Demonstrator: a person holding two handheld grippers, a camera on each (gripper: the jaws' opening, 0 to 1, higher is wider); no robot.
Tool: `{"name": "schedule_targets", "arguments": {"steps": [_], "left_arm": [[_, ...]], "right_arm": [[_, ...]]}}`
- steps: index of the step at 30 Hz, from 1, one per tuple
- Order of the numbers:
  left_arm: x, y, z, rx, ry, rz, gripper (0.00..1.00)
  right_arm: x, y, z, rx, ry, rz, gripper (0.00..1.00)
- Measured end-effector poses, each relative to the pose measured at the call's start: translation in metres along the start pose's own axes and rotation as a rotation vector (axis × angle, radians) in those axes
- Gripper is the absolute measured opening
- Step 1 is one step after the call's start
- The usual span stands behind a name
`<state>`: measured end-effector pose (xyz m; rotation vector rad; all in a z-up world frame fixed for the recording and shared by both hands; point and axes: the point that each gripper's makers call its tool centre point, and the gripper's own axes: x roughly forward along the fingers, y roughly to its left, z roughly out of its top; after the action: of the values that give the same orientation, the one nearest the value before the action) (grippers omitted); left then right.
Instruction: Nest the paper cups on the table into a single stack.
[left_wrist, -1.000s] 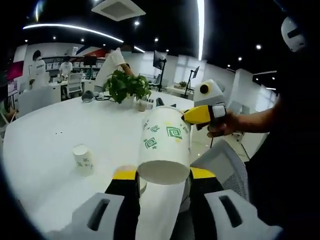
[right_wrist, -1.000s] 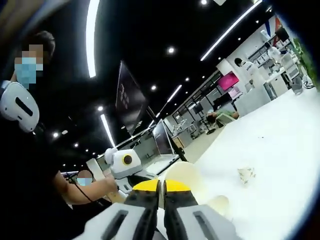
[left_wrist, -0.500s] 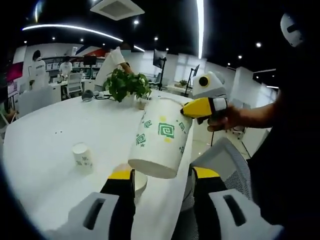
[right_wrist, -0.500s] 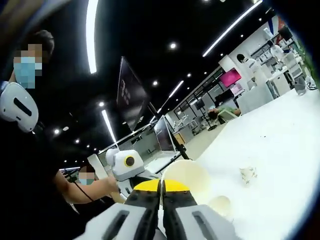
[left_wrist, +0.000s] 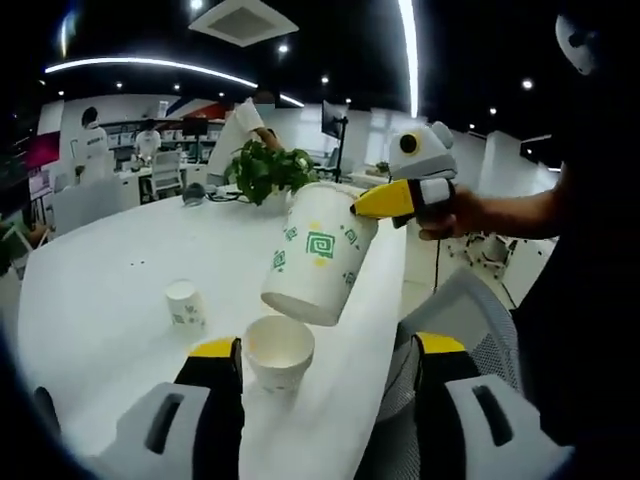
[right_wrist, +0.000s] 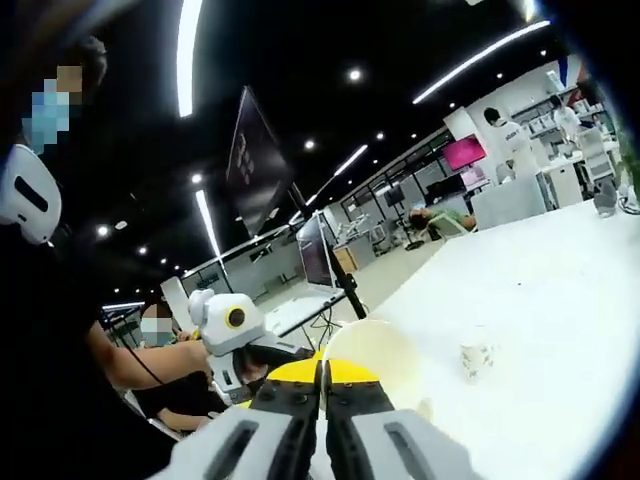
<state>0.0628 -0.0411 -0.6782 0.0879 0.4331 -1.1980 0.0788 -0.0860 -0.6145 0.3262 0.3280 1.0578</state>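
A large paper cup with green patterns (left_wrist: 318, 264) hangs tilted in the air, its rim pinched by my right gripper (left_wrist: 372, 203). Just below it a plain white cup (left_wrist: 278, 352) stands upright on the white table (left_wrist: 100, 280). That cup sits between the wide-apart jaws of my left gripper (left_wrist: 328, 350), which touch nothing. A small patterned cup (left_wrist: 185, 303) stands further left. In the right gripper view my right gripper (right_wrist: 322, 368) is shut on the cup's rim (right_wrist: 375, 350), with the small cup (right_wrist: 474, 358) beyond and the left gripper (right_wrist: 232, 330) at the left.
A potted plant (left_wrist: 265, 170) stands at the table's far side. A grey chair (left_wrist: 450, 320) sits off the table's right edge. A hand (left_wrist: 450, 210) holds the right gripper. Desks and people fill the office behind.
My left gripper's jaws have spread and drawn back from the plain cup, which now shows whole. The right gripper has carried the patterned cup a little up and away.
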Motion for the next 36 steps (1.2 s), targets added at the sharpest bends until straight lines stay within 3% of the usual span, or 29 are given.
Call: {"name": "schedule_targets", "arguments": {"steps": [11,16,19,25,36], "left_arm": [[-0.008,0.004,0.004,0.035,-0.047,0.05,0.77],[-0.009,0.004,0.006,0.05,-0.068,0.063,0.78],[-0.009,0.005,0.005,0.07,-0.07,0.081,0.81],[-0.012,0.008,0.002,0.081,-0.077,0.109,0.83],[-0.015,0.001,-0.008,0.059,-0.072,0.13,0.82]], "right_arm": [[0.01,-0.027,-0.02,-0.194,0.194,-0.074,0.0],[0.016,-0.029,-0.031,-0.241,0.258,-0.066,0.0],[0.019,-0.034,-0.045,-0.3,0.33,-0.066,0.0],[0.026,-0.041,-0.061,-0.354,0.411,-0.086,0.0],[0.041,-0.046,-0.081,-0.337,0.465,-0.082,0.0]]}}
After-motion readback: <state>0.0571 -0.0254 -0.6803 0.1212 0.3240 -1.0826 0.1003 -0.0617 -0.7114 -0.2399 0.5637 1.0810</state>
